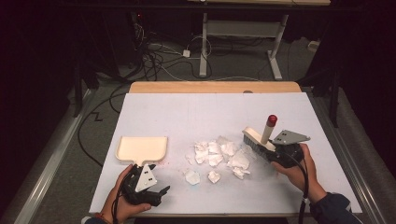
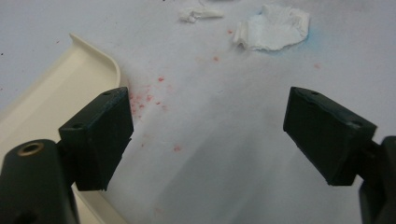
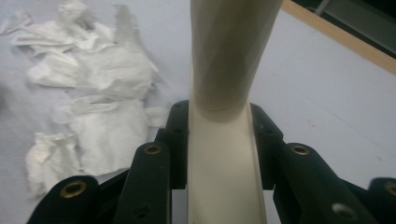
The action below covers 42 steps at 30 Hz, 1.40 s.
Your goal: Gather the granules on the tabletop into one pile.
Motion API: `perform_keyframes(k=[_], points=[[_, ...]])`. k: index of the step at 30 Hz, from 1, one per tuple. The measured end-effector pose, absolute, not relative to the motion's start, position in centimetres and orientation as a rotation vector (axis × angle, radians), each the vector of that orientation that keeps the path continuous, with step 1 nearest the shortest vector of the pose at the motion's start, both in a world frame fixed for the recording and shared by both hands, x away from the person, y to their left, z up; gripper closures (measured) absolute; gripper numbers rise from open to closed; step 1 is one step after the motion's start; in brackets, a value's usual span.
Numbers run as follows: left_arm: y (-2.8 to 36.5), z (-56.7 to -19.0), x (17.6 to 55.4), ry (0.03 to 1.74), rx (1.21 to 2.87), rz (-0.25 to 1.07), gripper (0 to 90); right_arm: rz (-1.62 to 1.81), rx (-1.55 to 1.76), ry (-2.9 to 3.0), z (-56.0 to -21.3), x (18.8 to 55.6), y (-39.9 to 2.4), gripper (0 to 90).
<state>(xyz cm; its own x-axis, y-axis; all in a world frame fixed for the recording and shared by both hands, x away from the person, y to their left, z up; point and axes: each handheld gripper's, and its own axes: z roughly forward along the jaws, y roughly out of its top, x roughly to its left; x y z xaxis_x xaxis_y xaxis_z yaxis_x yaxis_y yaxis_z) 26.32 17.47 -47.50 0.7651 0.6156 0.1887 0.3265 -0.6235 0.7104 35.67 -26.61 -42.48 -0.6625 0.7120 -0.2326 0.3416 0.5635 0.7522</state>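
Right gripper point(image 3: 219, 135) clamping brush point(image 1: 259, 138), left gripper point(image 2: 205, 135) spread

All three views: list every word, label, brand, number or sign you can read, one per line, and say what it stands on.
None: no readable text stands on anything here.
The dustpan, the brush with its red-tipped handle, the crumpled paper scraps and the white table cover are all plain.
The grey plates on the left hand-held gripper and the right hand-held gripper carry small holes, no lettering.
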Motion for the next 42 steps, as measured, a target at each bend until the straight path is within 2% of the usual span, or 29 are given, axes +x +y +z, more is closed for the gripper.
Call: perform_keyframes(k=[10,21,28,34,42], points=[[17.4,-47.4,26.3,0.692,2.277,0.550,15.6,0.999,0.742,2.315,-42.7,33.9,-23.5,67.6],[17.7,-47.2,26.3,0.708,2.267,0.565,15.7,1.119,0.731,2.212,-39.5,33.3,-25.1,67.6],[18.1,-47.1,26.5,0.726,2.257,0.582,15.7,1.242,0.678,2.223,-38.3,32.4,-24.4,67.6],[18.5,-46.7,26.4,0.732,2.226,0.624,15.7,1.341,0.603,2.301,-38.4,31.8,-21.8,67.6],[19.1,-46.3,26.4,0.761,2.184,0.646,15.7,1.386,0.515,2.472,-40.4,31.3,-16.4,67.6]])
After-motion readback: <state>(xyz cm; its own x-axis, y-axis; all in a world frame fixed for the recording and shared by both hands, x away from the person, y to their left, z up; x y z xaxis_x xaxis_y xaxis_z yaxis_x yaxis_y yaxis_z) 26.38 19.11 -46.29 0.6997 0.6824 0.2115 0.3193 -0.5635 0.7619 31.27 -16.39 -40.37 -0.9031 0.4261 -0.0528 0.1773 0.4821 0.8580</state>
